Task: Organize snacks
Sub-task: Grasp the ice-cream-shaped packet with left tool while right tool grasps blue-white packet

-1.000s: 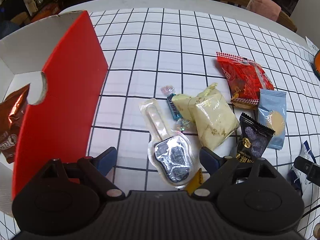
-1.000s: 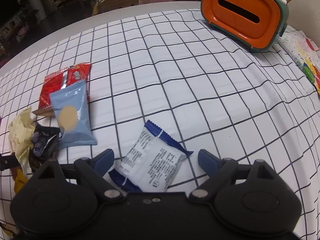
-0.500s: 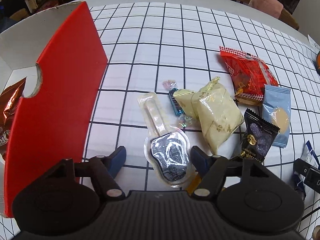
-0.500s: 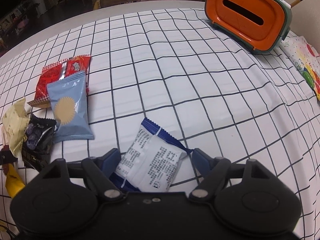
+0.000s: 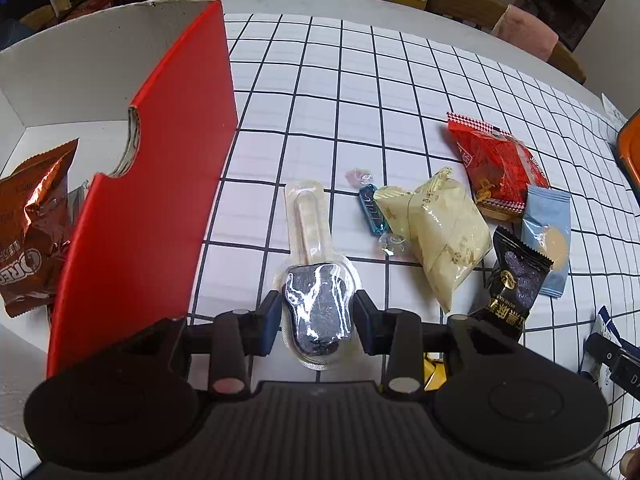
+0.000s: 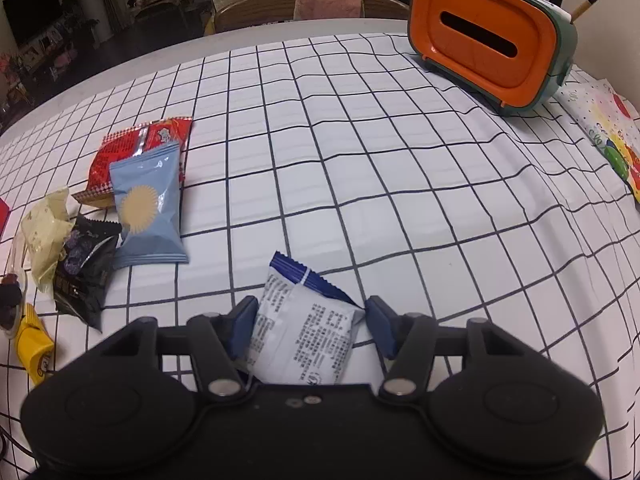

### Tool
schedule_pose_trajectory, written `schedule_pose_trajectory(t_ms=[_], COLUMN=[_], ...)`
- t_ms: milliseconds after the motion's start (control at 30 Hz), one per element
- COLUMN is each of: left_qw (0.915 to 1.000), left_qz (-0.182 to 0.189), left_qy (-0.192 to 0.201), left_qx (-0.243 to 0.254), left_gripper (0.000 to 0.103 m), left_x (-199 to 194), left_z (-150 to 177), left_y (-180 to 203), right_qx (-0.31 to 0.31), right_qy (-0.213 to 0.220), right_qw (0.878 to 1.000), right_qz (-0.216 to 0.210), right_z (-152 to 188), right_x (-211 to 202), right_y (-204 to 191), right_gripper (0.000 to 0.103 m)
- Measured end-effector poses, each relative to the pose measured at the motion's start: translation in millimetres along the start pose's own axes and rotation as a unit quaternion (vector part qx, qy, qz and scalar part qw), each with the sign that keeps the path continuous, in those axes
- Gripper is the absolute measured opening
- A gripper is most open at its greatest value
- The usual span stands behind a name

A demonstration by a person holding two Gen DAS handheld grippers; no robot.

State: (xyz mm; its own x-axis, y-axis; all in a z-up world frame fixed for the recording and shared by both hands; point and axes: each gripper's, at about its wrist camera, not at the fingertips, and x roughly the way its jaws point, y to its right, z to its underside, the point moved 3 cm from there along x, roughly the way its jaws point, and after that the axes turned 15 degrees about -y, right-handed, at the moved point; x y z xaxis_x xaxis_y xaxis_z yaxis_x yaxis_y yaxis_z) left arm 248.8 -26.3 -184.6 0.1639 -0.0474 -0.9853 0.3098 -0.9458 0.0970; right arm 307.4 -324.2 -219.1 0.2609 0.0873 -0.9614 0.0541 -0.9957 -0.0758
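My left gripper (image 5: pixel 317 316) is shut on the dark chocolate lollipop in a clear blister pack (image 5: pixel 318 304); its stick points away from me. The red box (image 5: pixel 132 184) with a white inside stands to the left and holds a brown Oreo pack (image 5: pixel 32 224). My right gripper (image 6: pixel 310 326) has closed in on the white and blue packet (image 6: pixel 308 332); its left pad touches, its right pad sits at the packet's edge. Loose snacks lie between the two: a cream pack (image 5: pixel 436 232), a red pack (image 5: pixel 496 168), a light blue pack (image 6: pixel 146 208), a black pack (image 5: pixel 514 288).
An orange and green tissue box (image 6: pixel 492 36) stands at the table's far right. A small teal candy (image 5: pixel 372 212) and a yellow packet (image 6: pixel 32 344) lie near the pile. A colourful paper (image 6: pixel 612 136) lies at the right edge. Chairs stand beyond the checked tablecloth (image 6: pixel 360 128).
Both grippers have closed from wide open: the left onto the lollipop's blister pack, the right around the white and blue packet. Both have also moved slightly forward.
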Motion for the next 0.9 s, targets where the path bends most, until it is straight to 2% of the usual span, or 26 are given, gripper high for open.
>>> schedule_pose_trajectory(t_ms=[433, 900], left_qw=[0.9998, 0.9976], left_qz=[0.018, 0.041], left_qy=[0.001, 0.024], left_qx=[0.012, 0.050], left_gripper=[0.038, 0.038], left_x=[-17.3, -70.5], left_z=[22.0, 50.7], left_y=[-3.5, -7.4], right_qx=[-0.011, -0.056], right_qy=[0.018, 0.046], right_qw=[0.999, 0.996], right_qz=[-0.030, -0.054], right_z=[21.1, 45.0], right_x=[-33.5, -90.6], right_y=[-2.5, -25.4], right_gripper=[0.057, 0.057])
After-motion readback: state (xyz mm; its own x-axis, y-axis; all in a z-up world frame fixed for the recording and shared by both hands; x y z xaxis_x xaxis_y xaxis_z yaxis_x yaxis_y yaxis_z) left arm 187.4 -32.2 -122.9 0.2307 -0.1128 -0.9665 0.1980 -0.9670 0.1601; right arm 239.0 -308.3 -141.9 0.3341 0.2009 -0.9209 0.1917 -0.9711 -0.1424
